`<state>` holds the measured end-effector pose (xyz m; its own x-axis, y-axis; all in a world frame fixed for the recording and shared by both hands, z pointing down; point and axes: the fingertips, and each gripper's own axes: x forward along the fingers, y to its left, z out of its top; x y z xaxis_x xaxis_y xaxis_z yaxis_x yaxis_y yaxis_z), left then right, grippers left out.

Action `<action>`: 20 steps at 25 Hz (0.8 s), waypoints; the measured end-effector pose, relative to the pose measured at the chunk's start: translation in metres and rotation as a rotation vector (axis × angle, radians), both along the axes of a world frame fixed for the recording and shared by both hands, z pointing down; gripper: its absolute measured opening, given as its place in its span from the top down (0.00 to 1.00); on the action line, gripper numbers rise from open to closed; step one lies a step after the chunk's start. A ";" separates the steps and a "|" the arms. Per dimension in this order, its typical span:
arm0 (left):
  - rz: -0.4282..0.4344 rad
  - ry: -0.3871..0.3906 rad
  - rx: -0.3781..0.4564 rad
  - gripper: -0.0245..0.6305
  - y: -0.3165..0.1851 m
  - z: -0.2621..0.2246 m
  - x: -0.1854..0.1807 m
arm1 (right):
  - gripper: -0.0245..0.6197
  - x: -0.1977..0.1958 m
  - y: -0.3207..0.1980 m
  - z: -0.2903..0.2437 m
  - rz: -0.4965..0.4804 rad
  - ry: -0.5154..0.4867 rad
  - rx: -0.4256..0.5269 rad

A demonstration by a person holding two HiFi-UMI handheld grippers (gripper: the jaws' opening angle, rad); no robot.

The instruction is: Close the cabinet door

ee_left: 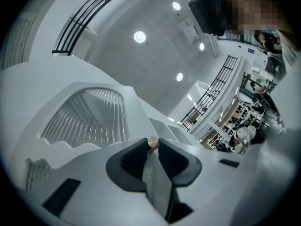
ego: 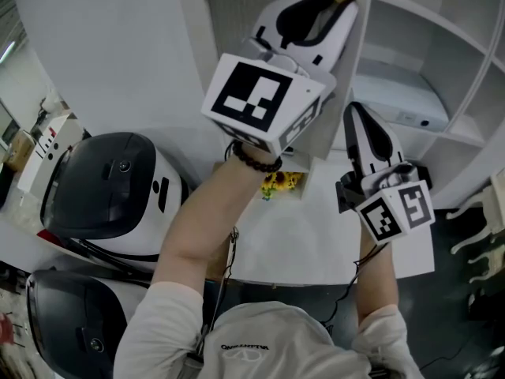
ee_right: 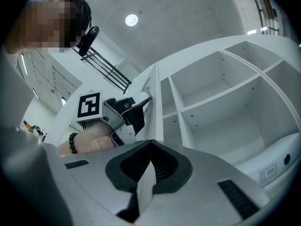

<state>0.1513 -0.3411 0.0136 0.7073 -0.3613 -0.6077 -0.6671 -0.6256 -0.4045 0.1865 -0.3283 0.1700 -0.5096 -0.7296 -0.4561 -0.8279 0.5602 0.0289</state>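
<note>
The white cabinet door point(ego: 237, 14) has a ribbed glass panel point(ee_left: 89, 117) and stands swung out from the cabinet point(ego: 442, 61). My left gripper point(ego: 335, 0) is raised to the door's edge and is shut on its small round knob point(ee_left: 153, 142). The right gripper view shows the same grip from the side, with the left gripper point(ee_right: 134, 108) against the door's edge point(ee_right: 155, 102). My right gripper point(ego: 359, 117) is lower and to the right, in front of the open shelves point(ee_right: 221, 93). Its jaws point(ee_right: 149, 145) meet at the tips with nothing between them.
A white box-like device point(ego: 406, 101) lies on a lower shelf. Two white-and-black domed machines point(ego: 110, 184) point(ego: 71, 314) stand to the left. A small yellow object point(ego: 282, 182) lies on a white surface point(ego: 316, 243) below my arms.
</note>
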 end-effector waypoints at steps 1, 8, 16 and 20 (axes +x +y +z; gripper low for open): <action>-0.008 -0.006 0.002 0.85 -0.002 0.000 0.001 | 0.95 0.001 -0.001 0.000 0.001 0.000 0.000; -0.040 -0.034 0.005 0.84 -0.014 -0.003 0.010 | 0.95 0.006 -0.010 -0.001 0.003 -0.002 -0.005; -0.056 -0.047 -0.013 0.84 -0.027 -0.002 0.015 | 0.95 0.005 -0.023 0.002 0.004 0.003 -0.015; -0.073 -0.059 -0.014 0.84 -0.033 -0.001 0.018 | 0.95 0.006 -0.029 0.003 0.006 0.002 -0.020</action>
<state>0.1697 -0.3741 0.0121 0.7133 -0.4212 -0.5601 -0.6863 -0.5818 -0.4365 0.1925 -0.3571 0.1733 -0.5064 -0.7415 -0.4402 -0.8310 0.5559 0.0195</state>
